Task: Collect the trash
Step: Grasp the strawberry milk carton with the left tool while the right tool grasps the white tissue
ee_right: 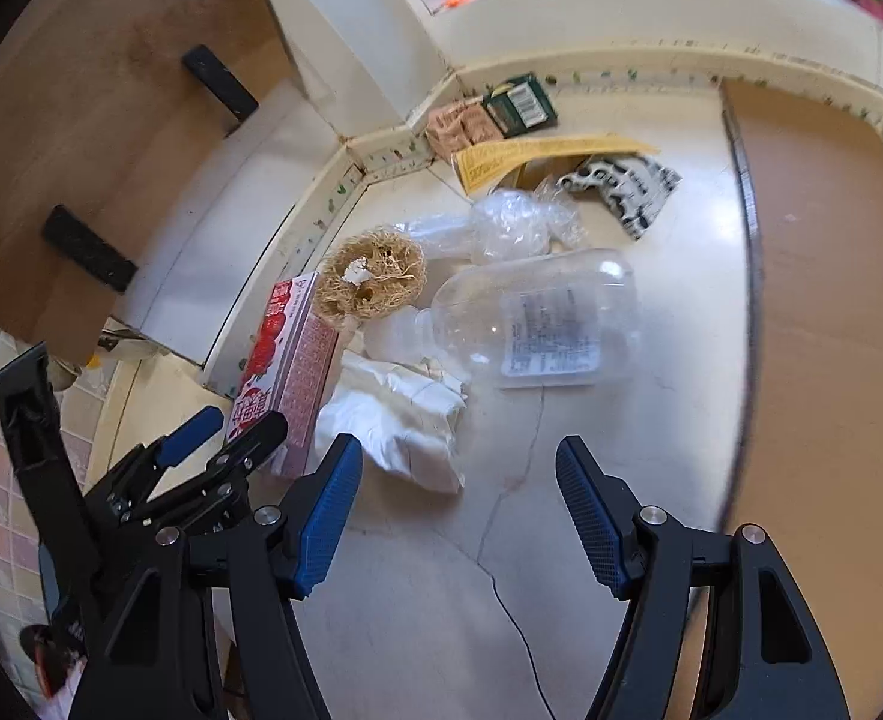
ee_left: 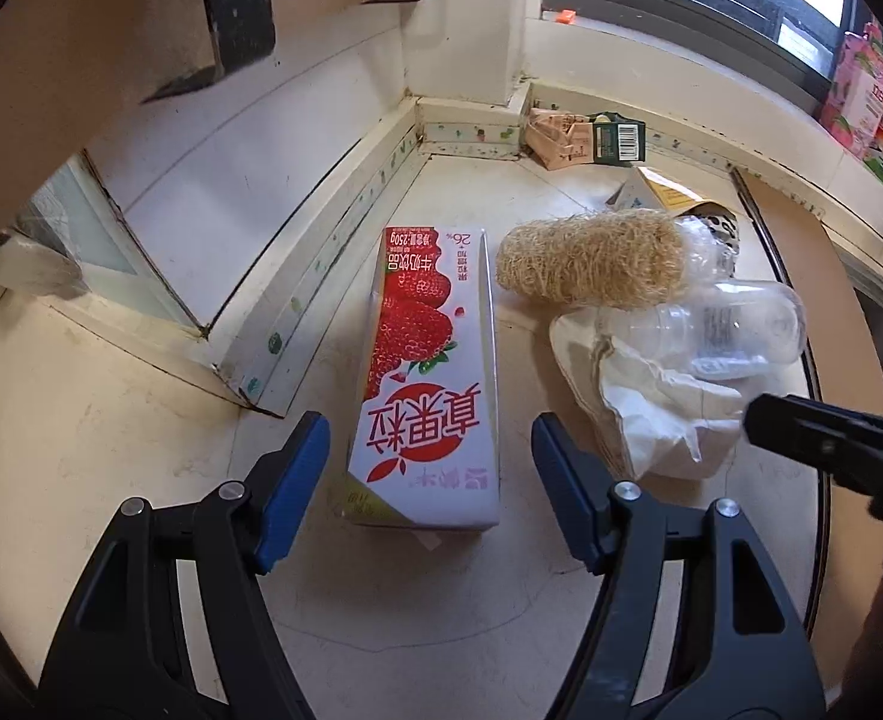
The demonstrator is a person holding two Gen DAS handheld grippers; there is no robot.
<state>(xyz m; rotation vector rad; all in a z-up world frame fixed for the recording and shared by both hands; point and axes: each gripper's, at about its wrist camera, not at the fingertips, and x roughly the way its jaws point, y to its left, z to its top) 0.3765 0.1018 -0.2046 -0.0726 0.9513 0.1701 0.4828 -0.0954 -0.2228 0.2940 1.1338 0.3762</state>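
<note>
Counter [ee_left: 111,450]: cream, littered, frame centre.
Left gripper [ee_left: 430,489]: open, straddling carton [ee_left: 429,372]; close next.
Right gripper [ee_right: 459,516]: open, empty.

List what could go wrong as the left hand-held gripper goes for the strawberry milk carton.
1. The left hand-held gripper is open around the near end of the milk carton; gripping only that end could let the long box swing or slip.
2. The loofah scrubber lies close beside the carton; lifting may nudge it.
3. The clear plastic bottle rests partly on crumpled white paper and could roll if that pile is disturbed.
</note>
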